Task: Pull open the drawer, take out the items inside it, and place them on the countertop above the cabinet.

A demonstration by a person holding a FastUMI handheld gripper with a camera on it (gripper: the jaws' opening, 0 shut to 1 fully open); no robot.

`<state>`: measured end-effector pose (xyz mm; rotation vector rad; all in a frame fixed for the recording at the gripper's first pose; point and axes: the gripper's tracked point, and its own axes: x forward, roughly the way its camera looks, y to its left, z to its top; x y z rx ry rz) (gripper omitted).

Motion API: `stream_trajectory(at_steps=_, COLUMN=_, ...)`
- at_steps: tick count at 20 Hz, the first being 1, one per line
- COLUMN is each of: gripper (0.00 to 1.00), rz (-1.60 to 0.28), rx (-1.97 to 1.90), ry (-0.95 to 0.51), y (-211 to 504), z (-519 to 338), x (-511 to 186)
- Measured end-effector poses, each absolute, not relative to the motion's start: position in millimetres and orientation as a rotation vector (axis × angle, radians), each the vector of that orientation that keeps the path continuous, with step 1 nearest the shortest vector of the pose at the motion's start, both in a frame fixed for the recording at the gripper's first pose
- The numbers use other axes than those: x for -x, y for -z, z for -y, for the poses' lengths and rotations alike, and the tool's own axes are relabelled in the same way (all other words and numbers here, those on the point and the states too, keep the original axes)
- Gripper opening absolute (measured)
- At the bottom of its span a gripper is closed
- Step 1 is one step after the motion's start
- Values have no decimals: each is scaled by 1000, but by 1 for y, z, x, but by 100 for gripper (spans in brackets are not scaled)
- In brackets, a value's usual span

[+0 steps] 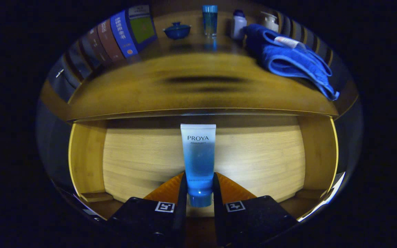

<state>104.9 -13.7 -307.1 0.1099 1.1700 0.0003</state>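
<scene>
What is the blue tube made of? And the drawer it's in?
The tube looks like smooth plastic, frosted white fading to clear blue, with a soft sheen; the gripper has its jaws pressed on its lower end. The drawer looks like pale wood, maybe bamboo: fine straight grain lines, matte finish.

I see the open wooden drawer (133, 162) holding a blue-white tube (198, 162), cap toward me, beneath the wooden countertop (150, 93).

Gripper (199, 187) fingers (182, 193) nearly closed, both pressing on tube (198, 155).
</scene>
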Motion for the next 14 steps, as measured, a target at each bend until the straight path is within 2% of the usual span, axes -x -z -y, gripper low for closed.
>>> stream_trajectory(at_steps=7, gripper=38, rz=-1001, rx=-150, ry=-8, y=233, z=41, x=-107)
stream_trajectory(at_steps=14, gripper=38, rz=-894, rx=-137, ry=-36, y=190, z=38, x=-190)
